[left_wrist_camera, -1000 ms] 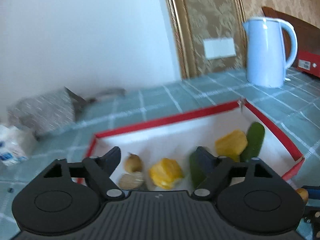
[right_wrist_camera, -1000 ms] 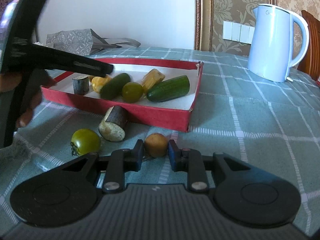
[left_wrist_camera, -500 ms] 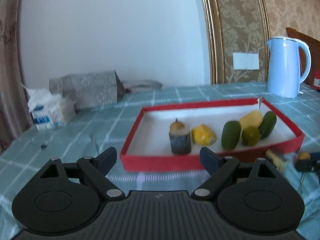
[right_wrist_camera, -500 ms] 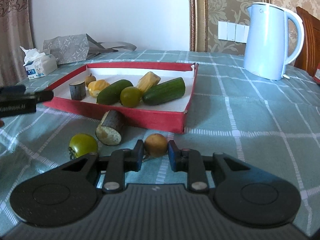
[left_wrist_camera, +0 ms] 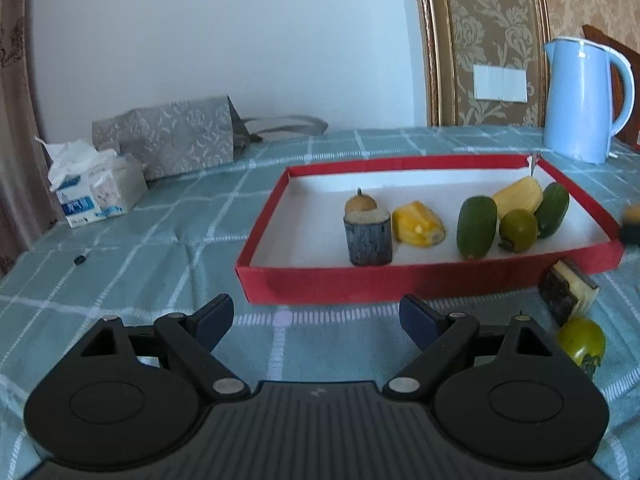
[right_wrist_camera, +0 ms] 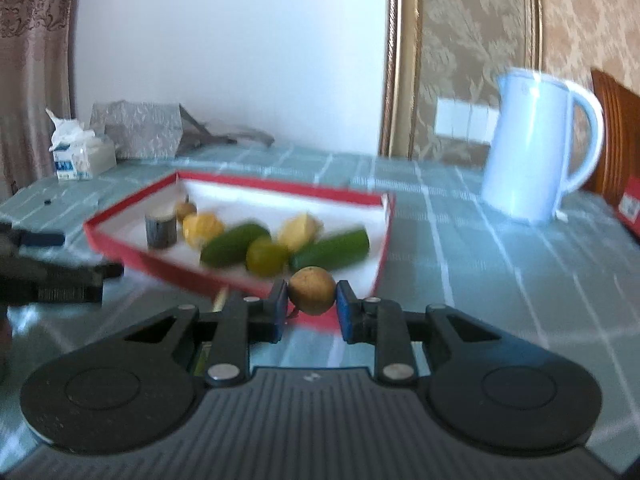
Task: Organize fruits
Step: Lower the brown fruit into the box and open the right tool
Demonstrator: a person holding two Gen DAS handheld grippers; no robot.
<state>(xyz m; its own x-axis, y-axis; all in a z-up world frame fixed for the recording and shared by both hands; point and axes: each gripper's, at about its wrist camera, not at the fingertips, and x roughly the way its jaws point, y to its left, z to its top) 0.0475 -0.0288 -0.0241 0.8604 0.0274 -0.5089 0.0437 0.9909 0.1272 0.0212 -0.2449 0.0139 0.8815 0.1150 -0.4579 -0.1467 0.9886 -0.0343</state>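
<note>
Between the right gripper (right_wrist_camera: 311,307) pads: small brown round fruit (right_wrist_camera: 312,290), pinched at its widest girth, just short of the red tray (right_wrist_camera: 120,245) wall ahead. Looks light, firm, smooth-skinned; round shape could roll out, so keep the pinch centred. Left gripper (left_wrist_camera: 316,318) spread wide, nothing in it; green tomato (left_wrist_camera: 581,341) just right of it.

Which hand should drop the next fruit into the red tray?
Right. The right gripper already holds a small brown fruit at the red tray; the left gripper is open and empty.
</note>
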